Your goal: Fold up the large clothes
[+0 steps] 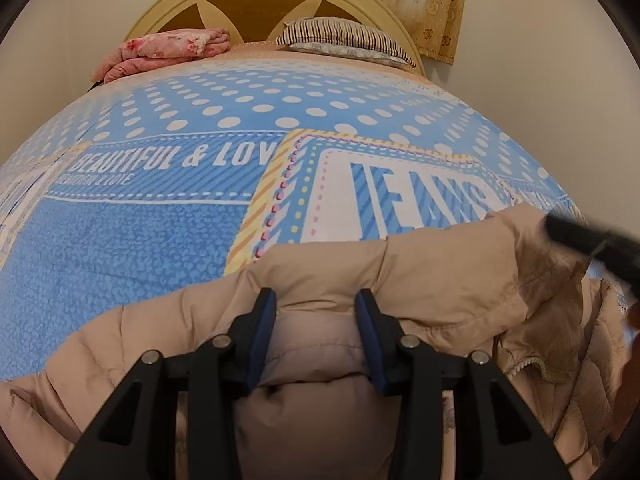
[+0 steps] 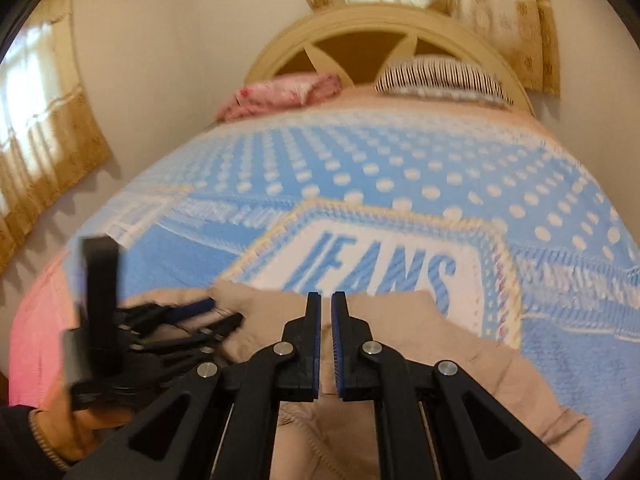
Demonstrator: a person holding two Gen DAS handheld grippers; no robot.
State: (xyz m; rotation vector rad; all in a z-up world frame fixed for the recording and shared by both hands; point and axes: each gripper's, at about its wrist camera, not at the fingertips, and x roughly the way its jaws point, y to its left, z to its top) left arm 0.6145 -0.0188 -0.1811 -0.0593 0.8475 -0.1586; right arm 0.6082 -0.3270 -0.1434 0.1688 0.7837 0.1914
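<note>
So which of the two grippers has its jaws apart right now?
The left gripper: its blue-padded jaws stand apart over the beige puffer jacket. The right gripper has its jaws together, nothing visibly pinched.

Left gripper (image 1: 316, 300): matte black plastic linkage arms with triangular cut-outs, round silver pivot screws, dark blue ribbed pads lining the two jaws. Right gripper (image 2: 326, 300): same build, black arms, silver screws, blue ribbed pads. Person's left hand (image 2: 76, 420): dark sleeve, tan ribbed knit cuff at the wrist; black upright handle block, blurred.
</note>
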